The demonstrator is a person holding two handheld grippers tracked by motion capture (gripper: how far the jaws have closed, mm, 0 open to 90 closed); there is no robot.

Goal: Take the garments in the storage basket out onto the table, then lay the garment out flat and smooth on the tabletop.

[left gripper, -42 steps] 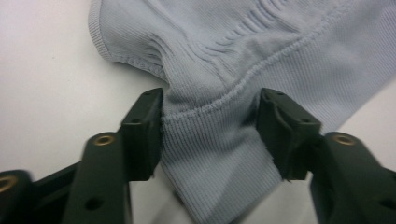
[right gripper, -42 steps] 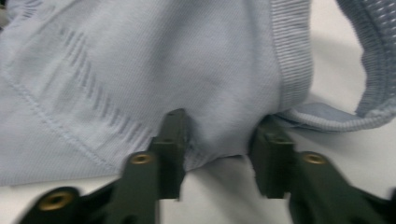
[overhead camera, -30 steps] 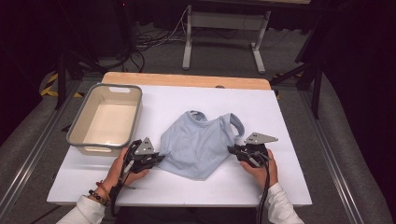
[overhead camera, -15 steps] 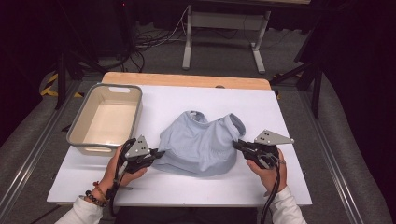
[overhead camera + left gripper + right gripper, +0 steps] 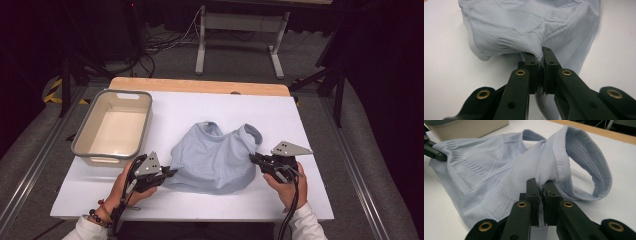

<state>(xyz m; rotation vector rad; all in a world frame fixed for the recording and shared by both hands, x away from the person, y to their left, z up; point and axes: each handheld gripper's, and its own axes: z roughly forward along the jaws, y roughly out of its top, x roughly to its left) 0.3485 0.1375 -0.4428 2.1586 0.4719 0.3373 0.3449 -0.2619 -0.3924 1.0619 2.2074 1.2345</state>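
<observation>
Both grippers — left (image 5: pixel 172 173), right (image 5: pixel 253 158) — pinch the shirt (image 5: pixel 215 157) edges tight. Soft, light, floppy — I'd hold hems.

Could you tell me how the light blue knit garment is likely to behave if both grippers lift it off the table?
The garment will probably sag between the left gripper and the right gripper, since its thin ribbed knit already bunches where each is shut on it. It looks light for its size. It seems unlikely to slip: fabric is pinched deep between the fingers.
</observation>
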